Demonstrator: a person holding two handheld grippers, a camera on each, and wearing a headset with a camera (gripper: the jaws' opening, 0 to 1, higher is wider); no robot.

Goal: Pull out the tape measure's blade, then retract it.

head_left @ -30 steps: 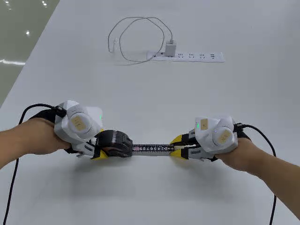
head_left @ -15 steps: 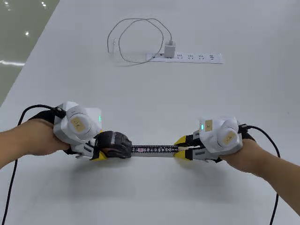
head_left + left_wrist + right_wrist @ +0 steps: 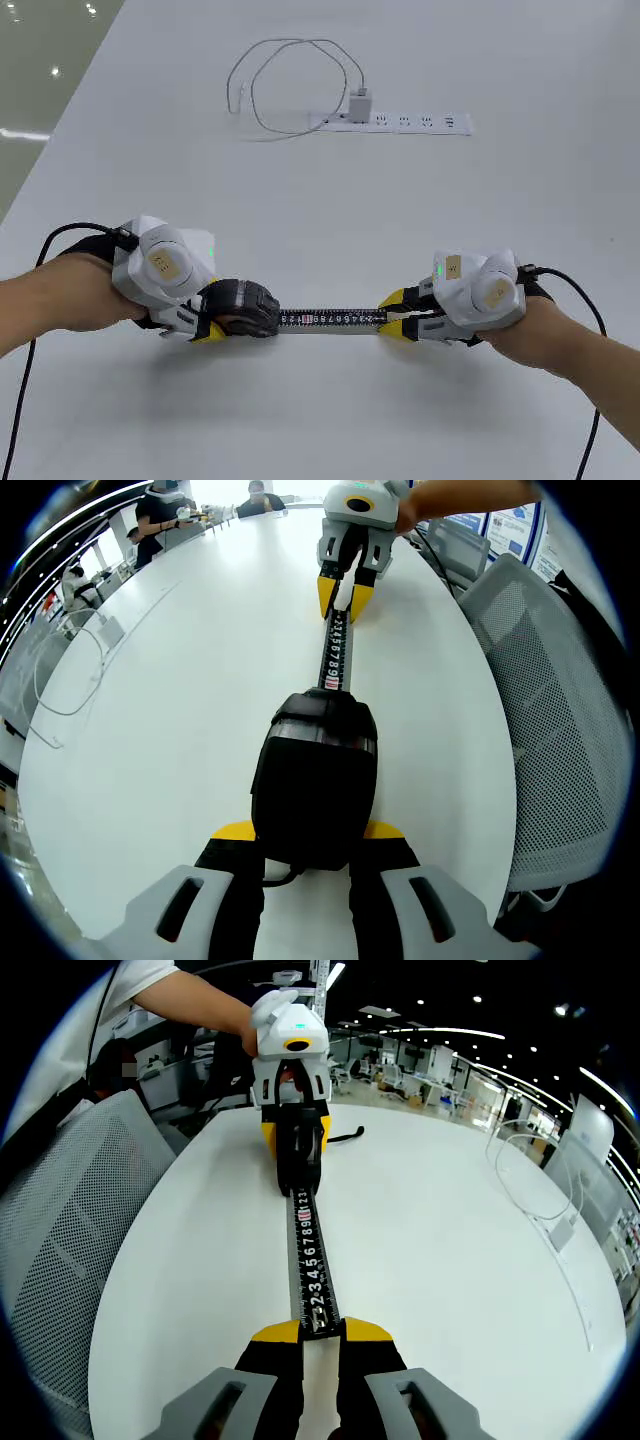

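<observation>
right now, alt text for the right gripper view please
The right gripper pinches the tip of a black numbered tape blade, stretched across a white table to a black tape measure case held by the left gripper.

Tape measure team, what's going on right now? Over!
Left gripper shut on tape measure. Right gripper shut on blade tip; blade partway out, straight between them. Power strip far back, not in the way.

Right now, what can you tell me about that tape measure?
The tape measure has a chunky black case, plastic by its look, clamped in the yellow-tipped jaws of the left gripper. Its dark blade, printed with white numbers, is partly pulled out and runs straight to the right gripper, which pinches its end. It sits low over the white table.
</observation>
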